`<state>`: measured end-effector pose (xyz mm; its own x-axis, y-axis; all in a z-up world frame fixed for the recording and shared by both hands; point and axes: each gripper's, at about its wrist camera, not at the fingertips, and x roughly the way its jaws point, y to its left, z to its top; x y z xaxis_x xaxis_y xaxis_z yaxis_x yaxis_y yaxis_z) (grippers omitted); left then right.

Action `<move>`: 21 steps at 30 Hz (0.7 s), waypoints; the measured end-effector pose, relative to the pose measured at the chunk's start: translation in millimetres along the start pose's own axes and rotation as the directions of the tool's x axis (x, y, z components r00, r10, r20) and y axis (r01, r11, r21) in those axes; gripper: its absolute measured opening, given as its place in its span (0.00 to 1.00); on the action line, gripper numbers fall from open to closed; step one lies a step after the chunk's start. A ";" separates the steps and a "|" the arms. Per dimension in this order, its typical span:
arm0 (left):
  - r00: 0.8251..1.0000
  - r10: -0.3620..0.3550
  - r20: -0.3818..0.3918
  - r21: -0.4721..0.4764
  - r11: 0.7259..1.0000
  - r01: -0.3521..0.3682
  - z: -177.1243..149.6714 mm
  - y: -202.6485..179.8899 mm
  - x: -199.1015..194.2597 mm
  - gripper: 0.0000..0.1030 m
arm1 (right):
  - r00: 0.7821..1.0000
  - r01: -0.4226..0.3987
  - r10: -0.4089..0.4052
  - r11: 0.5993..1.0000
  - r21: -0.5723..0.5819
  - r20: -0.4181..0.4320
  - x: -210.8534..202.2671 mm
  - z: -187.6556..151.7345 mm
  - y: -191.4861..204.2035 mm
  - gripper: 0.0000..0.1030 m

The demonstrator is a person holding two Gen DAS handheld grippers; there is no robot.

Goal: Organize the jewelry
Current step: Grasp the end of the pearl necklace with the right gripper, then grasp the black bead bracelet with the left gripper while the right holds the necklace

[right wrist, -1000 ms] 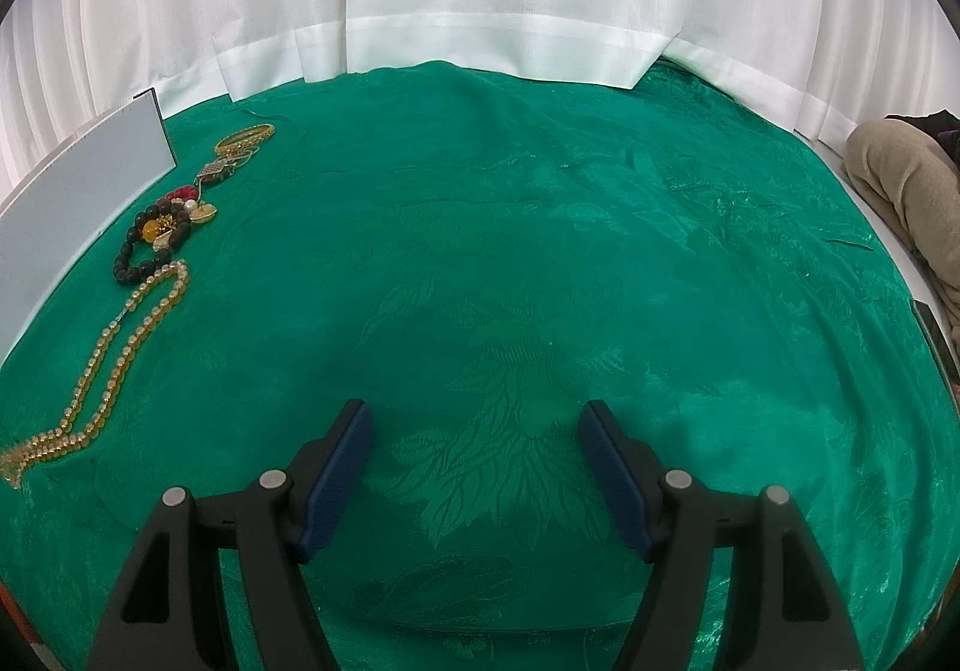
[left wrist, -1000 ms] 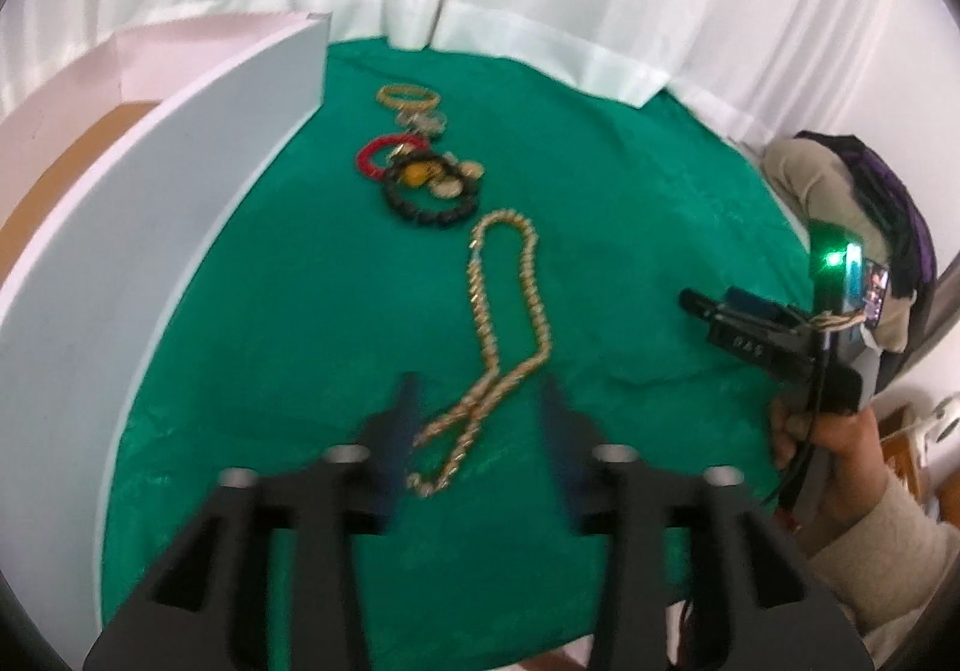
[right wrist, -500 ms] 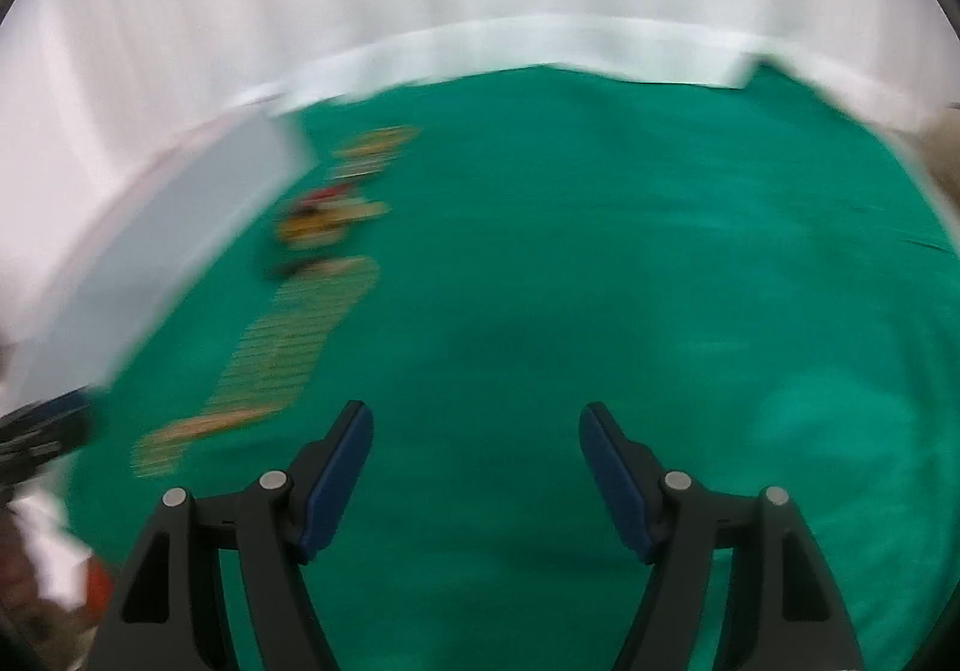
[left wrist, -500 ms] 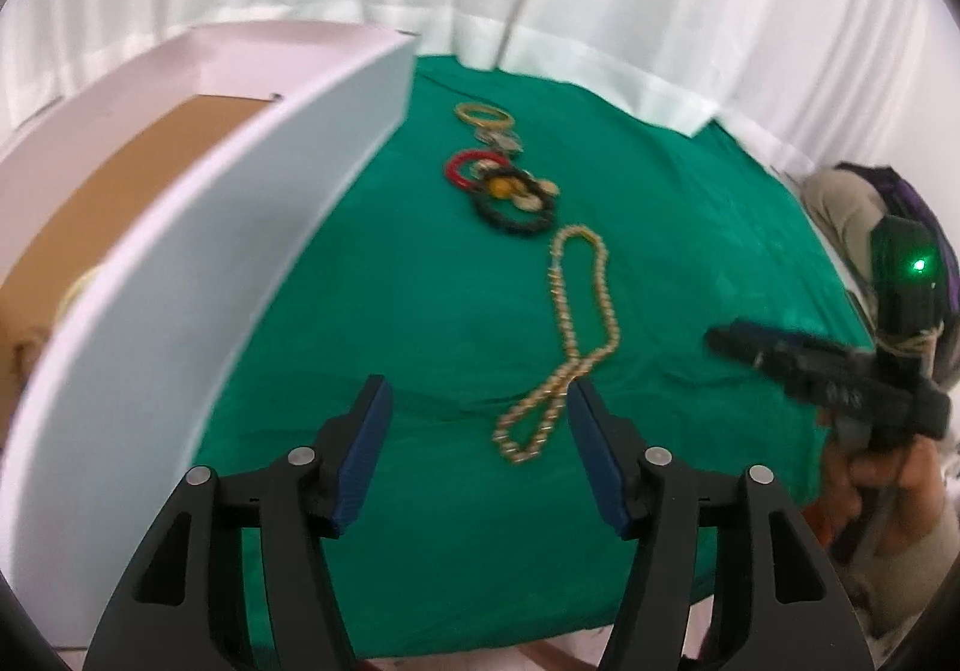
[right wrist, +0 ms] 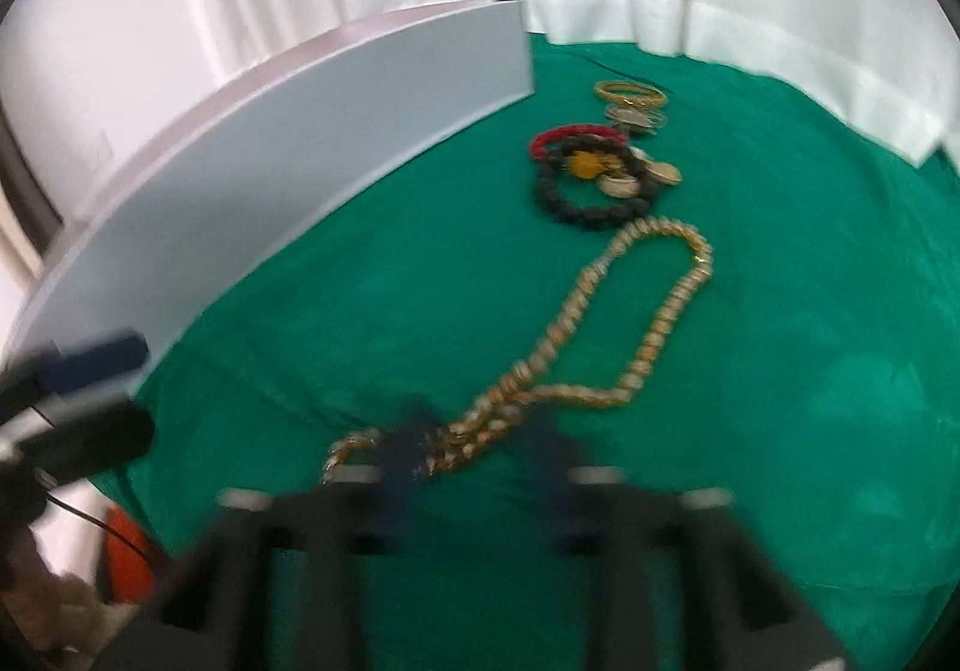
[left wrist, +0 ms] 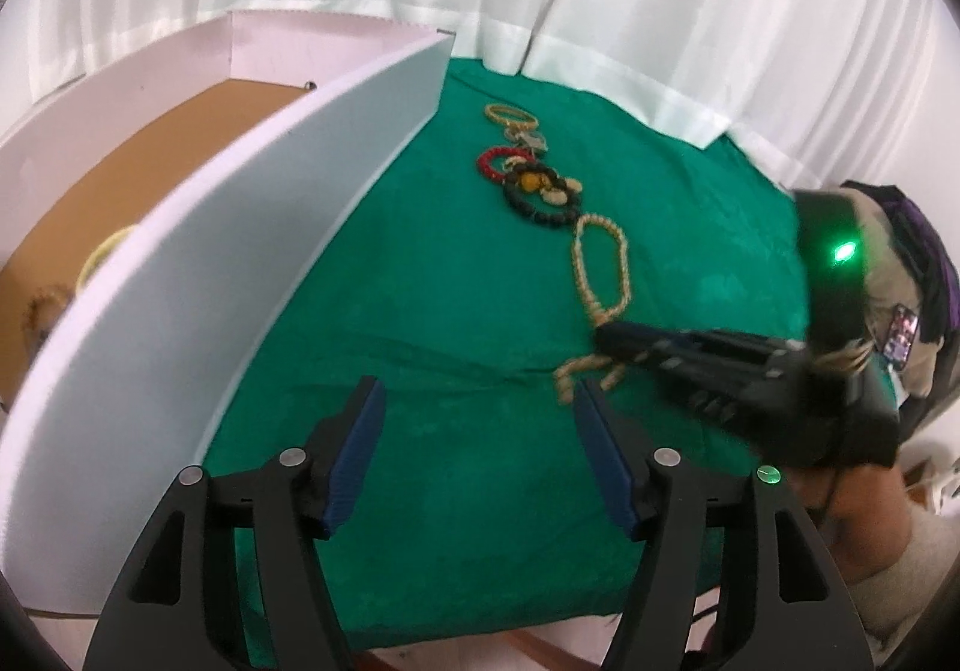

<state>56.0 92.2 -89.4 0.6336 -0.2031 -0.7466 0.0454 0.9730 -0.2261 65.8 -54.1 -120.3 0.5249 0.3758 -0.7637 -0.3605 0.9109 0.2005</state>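
Closing on the gold chain, the right gripper looks blurred, its grip unclear; bracelets wait, the left gripper wide, the box nearly empty.

Right gripper fingers motion-blurred over gold necklace; its hold indiscernible.

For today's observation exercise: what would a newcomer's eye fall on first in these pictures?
Probably the gold chain necklace snaking across the green cloth, with the right gripper reaching over its near end. Beyond it lies a cluster of bracelets, and a tall white box stands along the left side.
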 end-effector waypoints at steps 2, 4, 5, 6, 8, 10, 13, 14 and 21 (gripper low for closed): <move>1.000 0.009 -0.011 0.007 1.000 -0.009 0.7 -2.9 4.9 0.65 | 1.000 -0.017 0.017 0.999 0.042 -0.002 -12.0 -0.9 -12.2 0.09; 0.999 0.039 -0.016 0.027 0.999 -0.039 2.2 -7.5 8.8 0.65 | 0.999 -0.054 0.053 0.994 0.096 0.015 -26.4 -2.3 -22.5 0.08; 0.999 0.051 -0.018 0.038 0.998 -0.051 2.5 -9.7 10.1 0.65 | 0.998 -0.062 0.059 0.992 0.112 0.031 -35.6 -4.5 -25.9 0.08; 0.998 0.062 -0.020 0.048 0.997 -0.061 3.5 -11.6 11.7 0.65 | 0.997 -0.062 0.056 0.991 0.123 0.055 -49.0 -2.9 -30.2 0.08; 0.997 0.069 -0.029 0.058 0.996 -0.067 8.2 -14.5 16.4 0.66 | 0.995 -0.069 0.058 0.988 0.140 0.081 -65.9 -1.0 -39.1 0.08; 0.997 0.070 -0.038 0.068 0.995 -0.067 15.3 -16.7 20.5 0.66 | 0.992 -0.065 0.046 0.984 0.168 0.118 -84.6 -1.5 -54.2 0.08; 0.998 0.059 -0.030 0.084 0.995 -0.056 38.2 -24.2 28.9 0.66 | 0.986 -0.055 0.020 0.977 0.206 0.165 -107.2 2.6 -76.0 0.08; 0.998 0.051 -0.027 0.091 0.995 -0.048 47.6 -26.8 33.7 0.66 | 0.984 -0.054 0.016 0.975 0.214 0.177 -112.2 3.3 -82.3 0.08; 0.996 0.047 -0.072 0.111 0.993 -0.039 117.2 -37.5 122.2 0.64 | 0.970 -0.066 0.000 0.963 0.262 0.242 -136.3 -2.4 -112.3 0.08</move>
<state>222.3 43.7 -98.9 0.5780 -0.1642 -0.7994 0.1062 0.9863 -0.1259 33.0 -208.0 -40.2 0.6956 0.4062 -0.5926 -0.1795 0.8969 0.4041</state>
